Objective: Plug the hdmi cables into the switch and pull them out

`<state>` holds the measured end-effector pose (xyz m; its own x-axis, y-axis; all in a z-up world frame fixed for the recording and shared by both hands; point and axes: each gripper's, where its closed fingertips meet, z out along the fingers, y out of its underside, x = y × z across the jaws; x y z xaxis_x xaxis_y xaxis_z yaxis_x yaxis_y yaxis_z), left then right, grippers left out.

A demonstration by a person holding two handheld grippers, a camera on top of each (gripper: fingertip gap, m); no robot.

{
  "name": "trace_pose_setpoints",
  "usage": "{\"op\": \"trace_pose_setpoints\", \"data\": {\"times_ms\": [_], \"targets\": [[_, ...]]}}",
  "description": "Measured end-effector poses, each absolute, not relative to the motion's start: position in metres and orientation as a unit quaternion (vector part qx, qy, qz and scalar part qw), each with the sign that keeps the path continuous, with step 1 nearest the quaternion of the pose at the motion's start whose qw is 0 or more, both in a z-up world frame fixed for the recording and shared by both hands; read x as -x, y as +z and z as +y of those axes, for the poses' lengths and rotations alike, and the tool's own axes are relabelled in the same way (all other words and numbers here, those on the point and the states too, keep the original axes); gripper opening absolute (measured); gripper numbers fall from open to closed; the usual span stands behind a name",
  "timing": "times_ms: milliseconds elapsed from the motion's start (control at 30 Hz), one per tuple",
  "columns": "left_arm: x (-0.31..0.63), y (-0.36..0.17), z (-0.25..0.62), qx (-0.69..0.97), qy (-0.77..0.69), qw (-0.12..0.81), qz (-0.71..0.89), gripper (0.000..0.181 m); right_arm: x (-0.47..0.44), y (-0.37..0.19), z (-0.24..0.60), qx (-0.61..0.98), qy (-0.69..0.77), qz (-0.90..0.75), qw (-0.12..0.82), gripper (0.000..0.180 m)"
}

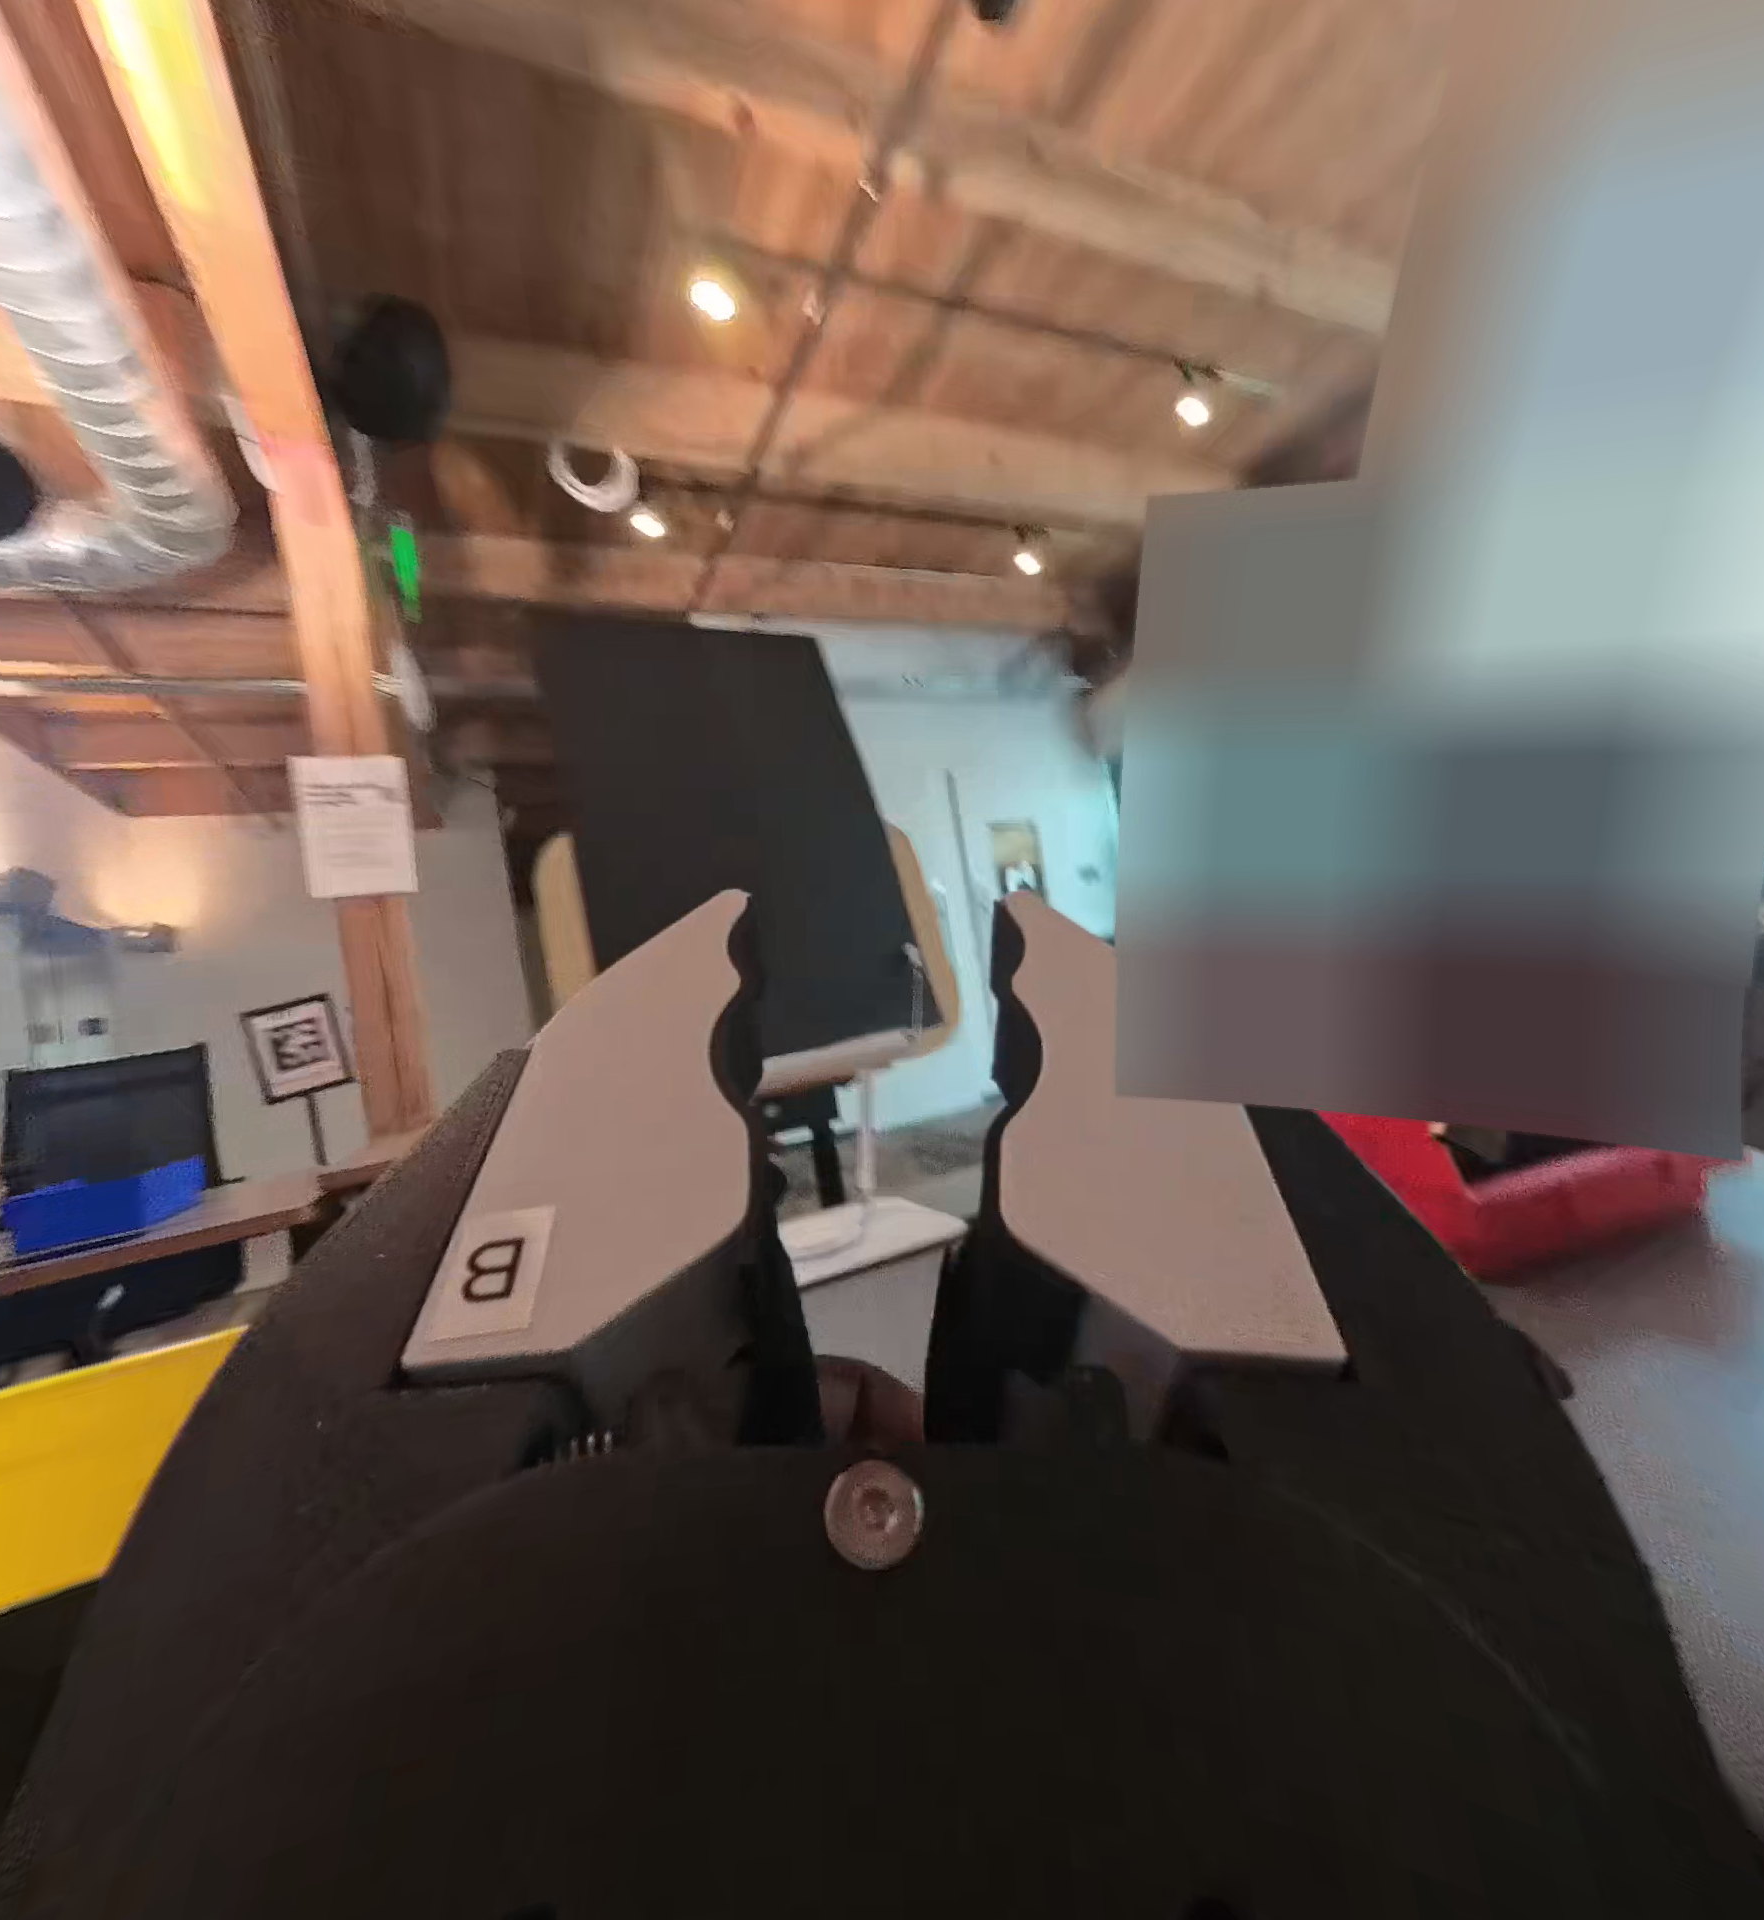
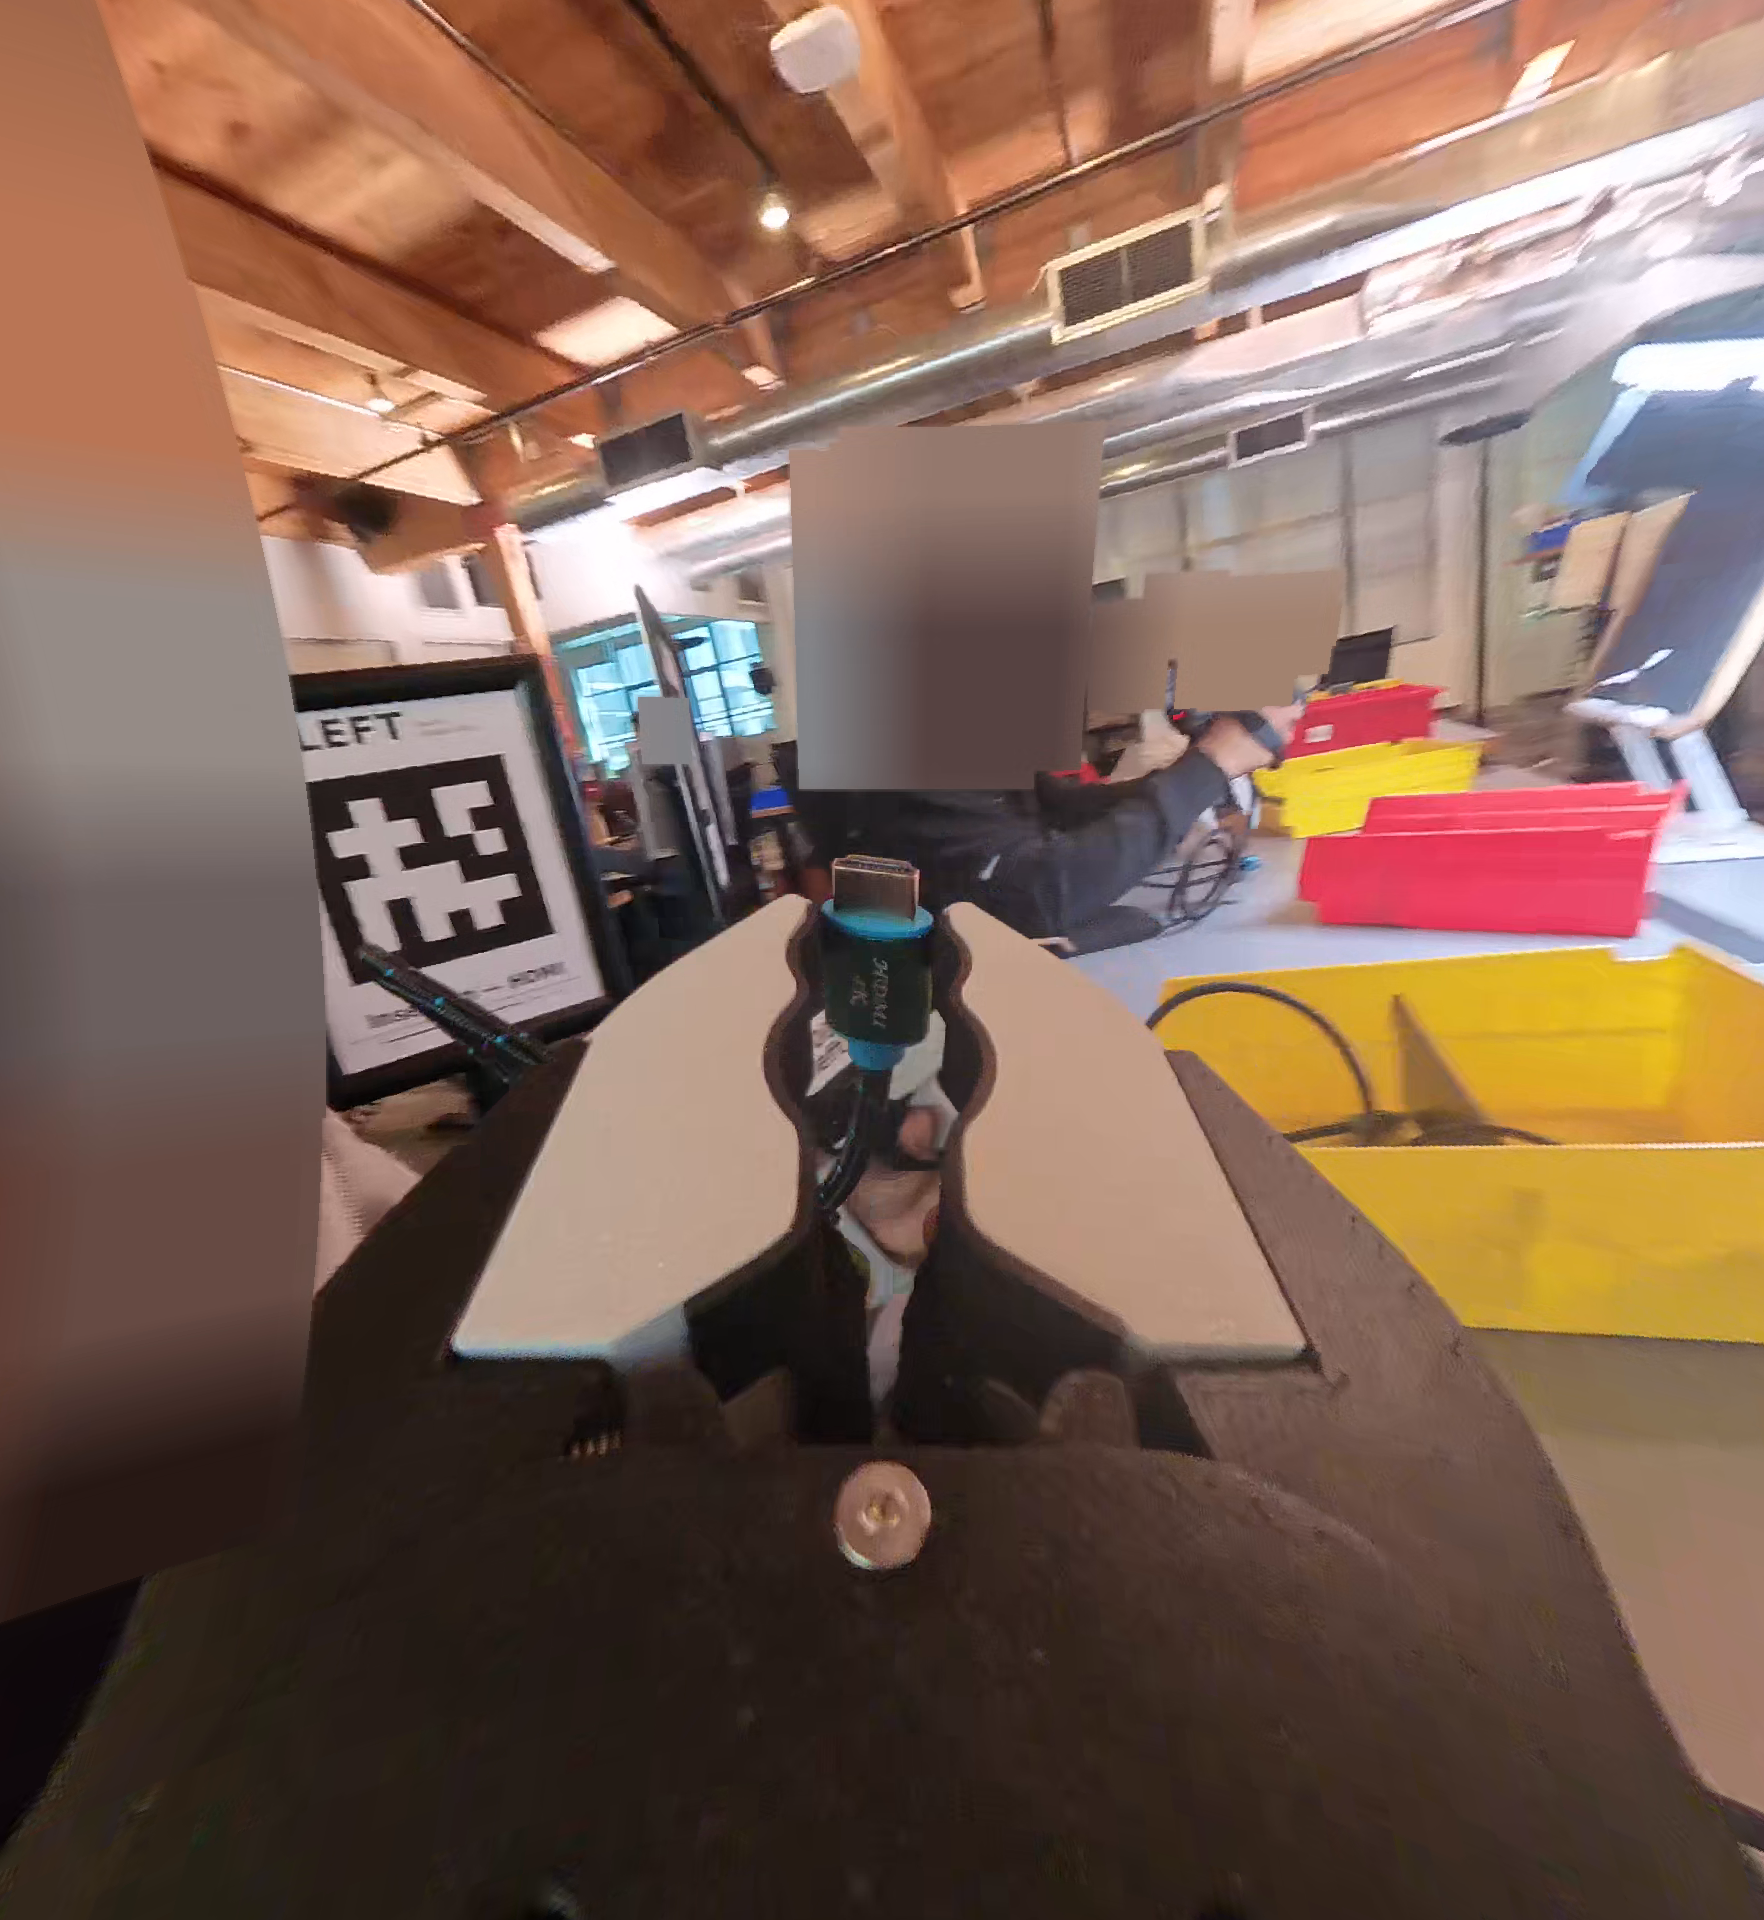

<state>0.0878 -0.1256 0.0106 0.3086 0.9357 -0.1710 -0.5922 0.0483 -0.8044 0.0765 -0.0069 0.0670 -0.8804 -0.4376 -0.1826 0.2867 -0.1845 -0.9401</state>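
My right gripper (image 2: pixel 876 920) is shut on an HDMI cable plug (image 2: pixel 875 982), black with blue bands. Its metal connector tip (image 2: pixel 875 885) sticks out past the fingertips, pointing forward and up. The cable (image 2: pixel 850 1148) runs back between the fingers. My left gripper (image 1: pixel 873 904) is open and empty, raised and pointing up toward the room and ceiling. The switch is not in either view. A second dark cable end (image 2: pixel 452 1013) with blue marks lies to the left, in front of a framed marker sign.
A yellow bin (image 2: pixel 1543 1226) with a divider and a black cable (image 2: pixel 1293 1023) stands at the right. Red and yellow bins (image 2: pixel 1480 857) sit farther back. A framed marker sign (image 2: pixel 442 862) stands at the left. A person sits behind. A red bin (image 1: pixel 1564 1205) and a yellow edge (image 1: pixel 36 1475) flank the left gripper.
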Motion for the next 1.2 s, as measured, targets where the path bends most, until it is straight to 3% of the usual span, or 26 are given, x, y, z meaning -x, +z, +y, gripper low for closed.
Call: {"op": "trace_pose_setpoints", "data": {"times_ms": [100,233,300,367,500,600,633,867,967,1067,1200], "targets": [[-0.078,0.012,-0.077,0.497,0.414,0.737,-0.195,0.039,-0.085,0.059,-0.012,0.072,-0.750,0.602,0.263,0.020],[-0.079,-0.001,-0.018,0.584,0.141,0.768,-0.223,0.034,-0.086,0.044,-0.021,0.087,-0.738,0.635,0.212,0.020],[-0.085,-0.005,-0.002,0.600,0.096,0.768,-0.204,0.027,-0.088,0.039,-0.025,0.096,-0.733,0.647,0.185,0.020],[-0.083,-0.010,0.004,0.602,0.101,0.765,-0.207,0.006,-0.091,0.035,-0.027,0.109,-0.728,0.657,0.162,0.020],[-0.097,-0.021,0.009,0.624,0.058,0.756,-0.190,0.005,-0.106,0.025,-0.023,0.188,-0.699,0.680,0.121,0.021],[-0.120,-0.033,0.017,0.657,-0.030,0.736,-0.163,0.005,-0.122,0.005,-0.004,0.298,-0.637,0.701,0.115,0.052],[-0.126,-0.036,0.018,0.663,-0.053,0.730,-0.159,0.005,-0.124,-0.001,0.001,0.321,-0.619,0.708,0.112,0.054],[-0.153,-0.057,0.034,0.703,-0.163,0.680,-0.132,0.006,-0.141,-0.010,0.016,0.379,-0.592,0.694,0.155,0.034],[-0.160,-0.064,0.042,0.717,-0.172,0.665,-0.116,0.006,-0.150,-0.022,0.023,0.412,-0.559,0.701,0.163,0.015],[-0.163,-0.066,0.046,0.717,-0.156,0.672,-0.100,0.006,-0.159,-0.024,0.029,0.431,-0.536,0.706,0.169,0.012],[-0.126,-0.016,0.007,0.587,0.059,0.798,-0.122,0.031,-0.153,0.005,0.027,0.397,-0.598,0.677,0.162,0.011]]}}
